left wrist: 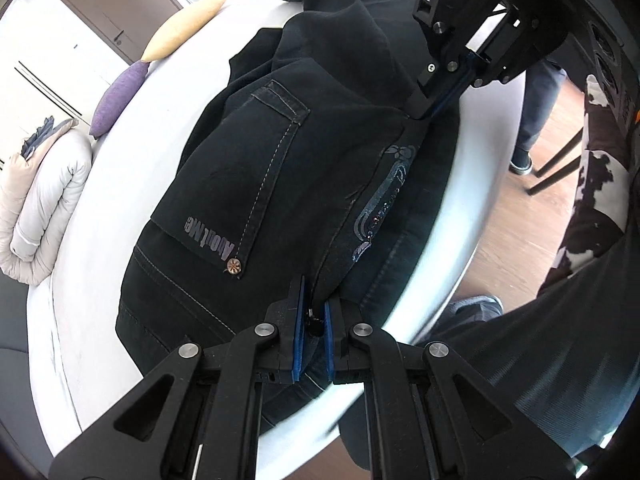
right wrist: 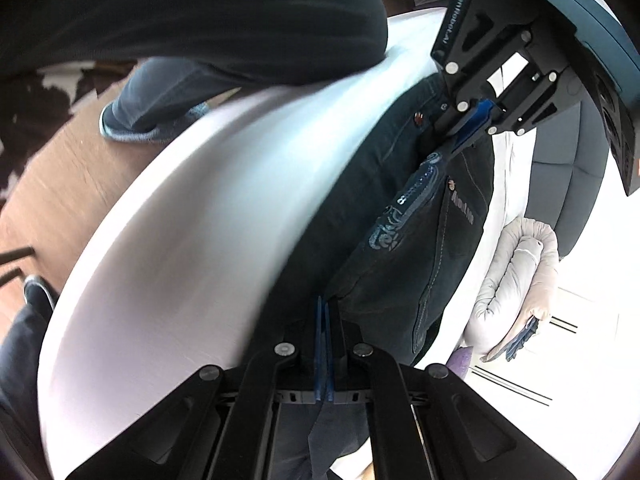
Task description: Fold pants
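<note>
Dark pants (left wrist: pixel 256 184) lie bunched on a white round table (left wrist: pixel 104 264), waist end toward the near rim, rear pocket with pale lettering and a small metal stud facing up; a printed pale-blue motif runs along the fold beside it. Left gripper (left wrist: pixel 314 316) sits at the near edge of the cloth, blue pads nearly together with a thick seam and what looks like a button pinched between them, jaws only a narrow gap apart. Right gripper (left wrist: pixel 430 110) is at the far side of the same garment, close to the table rim; in its own wrist view (right wrist: pixel 323 340) the blue pads are pressed almost flat together, with dark denim pinched between them at the tips. Both tools hold one edge of the pants, well apart from each other along it. Right wrist view is smeared at the table (right wrist: pixel 168 240), which suggests motion, direction not readable. Judgement: this is the middle of a fold, the gripped edge being carried over the rest of the cloth; the legs are piled in soft humps at the far end (left wrist: pixel 332 12), so the job looks partly done at most. Next move calls for keeping both grips level and the span taut, laying the edge down square on the lower layer, then releasing without dragging. Cushions (left wrist: pixel 120 96) and a rolled quilt (left wrist: pixel 44 200) lie beyond the table, off the work area.
</note>
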### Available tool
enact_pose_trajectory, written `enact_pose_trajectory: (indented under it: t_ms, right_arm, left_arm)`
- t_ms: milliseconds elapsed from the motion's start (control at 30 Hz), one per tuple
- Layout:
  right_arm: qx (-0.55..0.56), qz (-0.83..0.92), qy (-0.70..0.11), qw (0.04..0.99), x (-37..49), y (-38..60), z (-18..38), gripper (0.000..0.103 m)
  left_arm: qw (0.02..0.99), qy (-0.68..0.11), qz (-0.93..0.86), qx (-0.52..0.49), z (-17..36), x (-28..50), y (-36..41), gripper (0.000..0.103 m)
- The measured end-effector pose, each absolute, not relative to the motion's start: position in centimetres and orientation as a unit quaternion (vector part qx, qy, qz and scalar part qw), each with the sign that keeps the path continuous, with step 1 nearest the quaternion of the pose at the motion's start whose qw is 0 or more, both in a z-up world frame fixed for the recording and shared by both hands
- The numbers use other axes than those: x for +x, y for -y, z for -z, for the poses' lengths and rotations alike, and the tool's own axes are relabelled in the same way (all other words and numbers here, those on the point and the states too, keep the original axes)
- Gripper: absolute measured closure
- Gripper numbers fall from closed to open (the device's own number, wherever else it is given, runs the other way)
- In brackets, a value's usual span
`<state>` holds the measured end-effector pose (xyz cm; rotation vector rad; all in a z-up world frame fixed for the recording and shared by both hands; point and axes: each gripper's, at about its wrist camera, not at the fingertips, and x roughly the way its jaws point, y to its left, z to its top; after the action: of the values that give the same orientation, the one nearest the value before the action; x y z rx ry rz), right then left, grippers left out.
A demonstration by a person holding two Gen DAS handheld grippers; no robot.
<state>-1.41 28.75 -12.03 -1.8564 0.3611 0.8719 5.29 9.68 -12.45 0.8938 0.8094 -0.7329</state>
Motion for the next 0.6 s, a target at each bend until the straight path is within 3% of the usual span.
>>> enact_pose_trajectory:
  t_ms: [600]
  right_arm:
    - [-0.727,-0.361,-0.189,0.552,-3.6,-29.8,13.0,0.098]
  left_arm:
    - [0.778,-0.381,0.304,0.397,13.9,4.9,-9.3,0.093]
